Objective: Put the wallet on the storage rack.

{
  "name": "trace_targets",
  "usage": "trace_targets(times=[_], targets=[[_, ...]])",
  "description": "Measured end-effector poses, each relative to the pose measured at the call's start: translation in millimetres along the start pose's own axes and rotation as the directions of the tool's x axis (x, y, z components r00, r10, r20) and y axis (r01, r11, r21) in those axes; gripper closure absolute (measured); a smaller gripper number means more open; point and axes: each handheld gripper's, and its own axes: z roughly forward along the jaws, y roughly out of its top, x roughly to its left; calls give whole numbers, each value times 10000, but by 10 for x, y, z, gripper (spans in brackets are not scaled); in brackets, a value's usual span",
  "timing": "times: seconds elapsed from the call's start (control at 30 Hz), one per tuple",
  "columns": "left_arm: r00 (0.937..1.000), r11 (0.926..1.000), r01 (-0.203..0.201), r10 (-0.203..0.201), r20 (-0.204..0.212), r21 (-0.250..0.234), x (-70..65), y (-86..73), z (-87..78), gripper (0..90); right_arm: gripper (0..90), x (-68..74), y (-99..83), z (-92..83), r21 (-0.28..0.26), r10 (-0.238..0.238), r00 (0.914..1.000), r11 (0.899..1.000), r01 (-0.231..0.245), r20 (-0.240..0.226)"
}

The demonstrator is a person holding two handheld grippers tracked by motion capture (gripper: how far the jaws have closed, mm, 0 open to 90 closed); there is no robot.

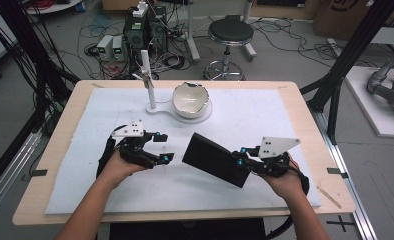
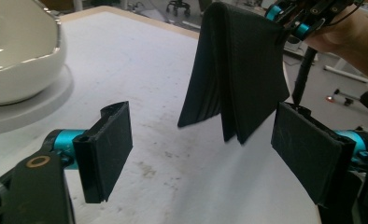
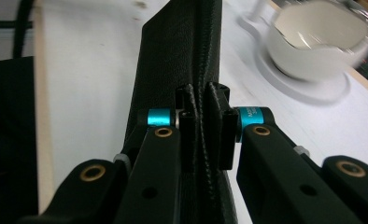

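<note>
Two grippers work here on one black folded wallet (image 1: 216, 159). The right gripper (image 1: 244, 159) is clenched on the wallet's near edge — in the right gripper view both pads pinch the stitched fold (image 3: 203, 140) between them, with no gap. In the left gripper view the wallet (image 2: 238, 70) hangs above the white mat (image 1: 265, 120) and does not touch it, and its leaves hang down, a little parted at the bottom.

The left gripper (image 1: 161, 148) is released: its jaws stand wide apart and nothing is between them. The wallet lies to this gripper's right in the high view, near but still apart, with its long axis running from the right gripper up and left, toward the middle of the table. So the left gripper is the free one, and I judge that it would take a loose leaf to open the wallet.

One container is present — a white bowl (image 1: 190, 99) with a broken-shell rim, on a white stand (image 1: 157, 108) at the far side. Its inside looks empty.
</note>
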Motion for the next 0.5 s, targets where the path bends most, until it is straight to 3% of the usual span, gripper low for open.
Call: trace_targets(times=[0.07,0.27,0.37,0.43,0.5], targets=[[9999,9999,-82,81,82,80,-11,1,21,204,843,22,31,21,-29,-102,9999,9999,102,-65],[9964,9997,-177,160,838,196,-104,18,165,207,844,133,163,131,-179,-862,9941,9962,852,-654],[9912,9975,-374,295,1290,594,-145,7,245,208,843,162,187,151,-288,-1058,9909,9942,1037,-838],[9836,9941,-779,643,1683,757,-179,2,276,270,843,173,196,157,-401,-1088,9899,9936,1055,-910],[9718,9888,-1305,1133,2068,718,-215,12,263,460,843,169,194,165,-451,-1040,9898,9940,1000,-972]])
